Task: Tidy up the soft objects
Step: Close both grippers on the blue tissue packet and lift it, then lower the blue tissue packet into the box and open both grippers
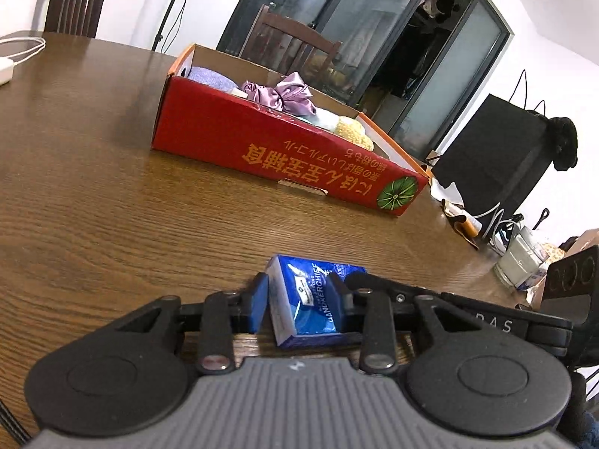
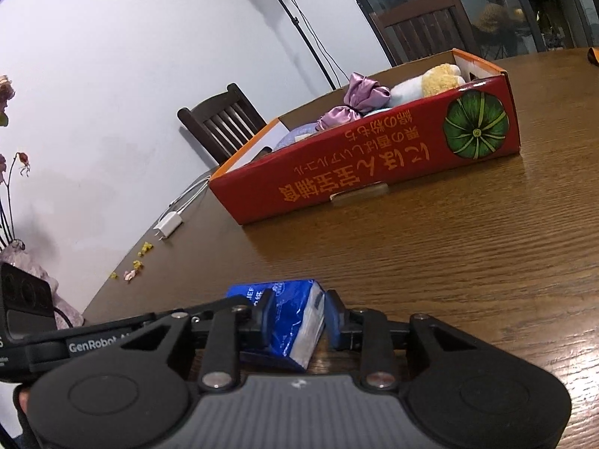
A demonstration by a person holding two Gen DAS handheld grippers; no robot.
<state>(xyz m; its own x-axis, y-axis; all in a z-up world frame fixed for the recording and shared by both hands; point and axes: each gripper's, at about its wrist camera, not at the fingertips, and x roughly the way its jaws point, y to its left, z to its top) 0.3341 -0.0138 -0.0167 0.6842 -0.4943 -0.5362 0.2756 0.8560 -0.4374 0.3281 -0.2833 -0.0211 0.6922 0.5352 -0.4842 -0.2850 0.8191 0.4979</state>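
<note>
The blue tissue pack (image 1: 312,299) lay flat on the wooden table (image 1: 93,194), at about six o'clock from the red cardboard box (image 1: 269,149) and well apart from it. The left gripper (image 1: 301,305) had it between its blue pads, and both pads seemed to press on the wrapper. The right gripper (image 2: 297,318) pinched the same pack (image 2: 288,321) from the other end, its pads denting the soft film. Two grips on one limp packet probably served to keep it from sagging or twisting when lifted. In the box, at twelve o'clock in both views, a lilac satin scrunchie (image 1: 288,93) sat beside a pale plush toy (image 2: 430,82) and a lavender cloth (image 1: 213,76), so the pack looked like the last soft item left outside. A white charger (image 2: 168,224) with its cable lay near the table's edge at nine o'clock in the right wrist view
</note>
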